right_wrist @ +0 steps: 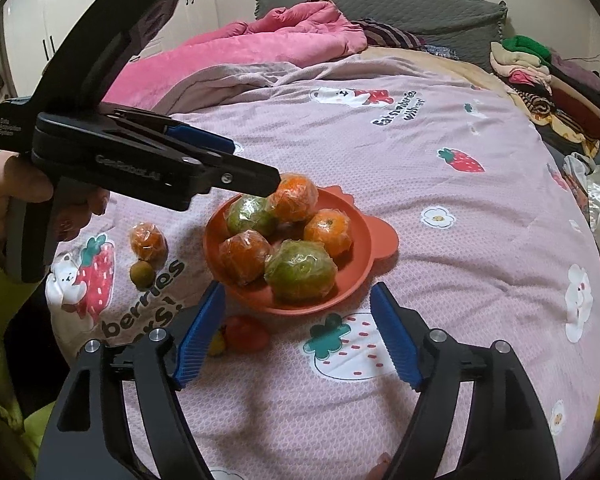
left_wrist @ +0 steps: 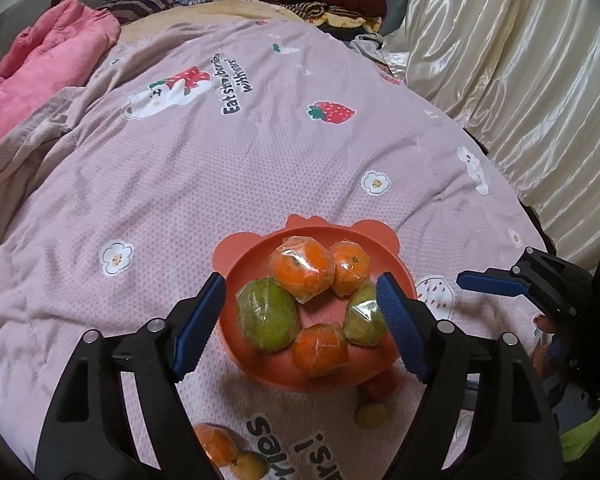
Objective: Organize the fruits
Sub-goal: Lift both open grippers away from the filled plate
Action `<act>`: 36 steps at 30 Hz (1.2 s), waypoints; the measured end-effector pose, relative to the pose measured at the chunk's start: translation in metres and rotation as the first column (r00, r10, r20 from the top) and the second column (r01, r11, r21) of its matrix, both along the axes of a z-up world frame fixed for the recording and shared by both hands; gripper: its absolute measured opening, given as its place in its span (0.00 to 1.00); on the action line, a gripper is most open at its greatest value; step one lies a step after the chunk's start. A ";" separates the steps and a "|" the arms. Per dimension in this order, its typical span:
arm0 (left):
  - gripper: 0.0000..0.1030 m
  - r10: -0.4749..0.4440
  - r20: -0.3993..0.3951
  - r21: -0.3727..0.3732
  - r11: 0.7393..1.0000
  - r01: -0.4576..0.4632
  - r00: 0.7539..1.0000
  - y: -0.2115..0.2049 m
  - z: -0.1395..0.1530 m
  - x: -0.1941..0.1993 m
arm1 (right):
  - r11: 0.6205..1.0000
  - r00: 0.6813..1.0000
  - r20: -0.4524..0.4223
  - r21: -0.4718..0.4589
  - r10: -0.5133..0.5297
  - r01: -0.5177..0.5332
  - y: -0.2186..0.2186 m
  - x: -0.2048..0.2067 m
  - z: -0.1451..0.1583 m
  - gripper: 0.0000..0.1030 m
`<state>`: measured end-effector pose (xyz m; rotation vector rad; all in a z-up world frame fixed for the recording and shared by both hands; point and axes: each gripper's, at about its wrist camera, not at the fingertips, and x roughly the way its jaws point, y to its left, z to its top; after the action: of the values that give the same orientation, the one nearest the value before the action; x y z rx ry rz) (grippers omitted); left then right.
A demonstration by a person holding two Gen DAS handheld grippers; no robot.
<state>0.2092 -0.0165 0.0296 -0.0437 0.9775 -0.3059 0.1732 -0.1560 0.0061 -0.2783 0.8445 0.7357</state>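
I hold the left gripper [left_wrist: 300, 322] released above the orange plate [left_wrist: 240, 276] of five wrapped fruits and the right gripper [right_wrist: 296, 334] released at its near rim, since the loose wrapped orange [right_wrist: 148, 241] waits left on the bed [right_wrist: 440, 240].

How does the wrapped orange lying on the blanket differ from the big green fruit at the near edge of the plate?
The orange on the blanket is orange and smaller; the green fruit is green and larger. The orange lies on the blanket beside a small brownish fruit; the green fruit sits in the plate touching others. Both are wrapped in clear film.
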 end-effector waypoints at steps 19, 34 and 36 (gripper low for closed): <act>0.89 0.034 0.056 0.000 0.999 -0.034 0.998 0.007 0.023 -0.032 | 0.999 0.999 0.016 0.016 -0.047 0.046 -0.009 -0.012 0.014 0.84; 0.90 0.073 0.098 0.006 0.997 -0.074 0.993 0.016 0.042 -0.057 | 0.998 0.997 0.036 0.033 -0.064 0.063 -0.010 -0.024 0.028 0.87; 0.90 0.078 0.105 0.008 0.997 -0.080 0.991 0.017 0.044 -0.061 | 0.997 0.997 0.040 0.034 -0.065 0.064 -0.010 -0.026 0.030 0.88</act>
<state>0.1478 0.0009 0.0735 -0.0544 0.8713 -0.2271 0.1473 -0.1659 0.0366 -0.2349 0.7980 0.6806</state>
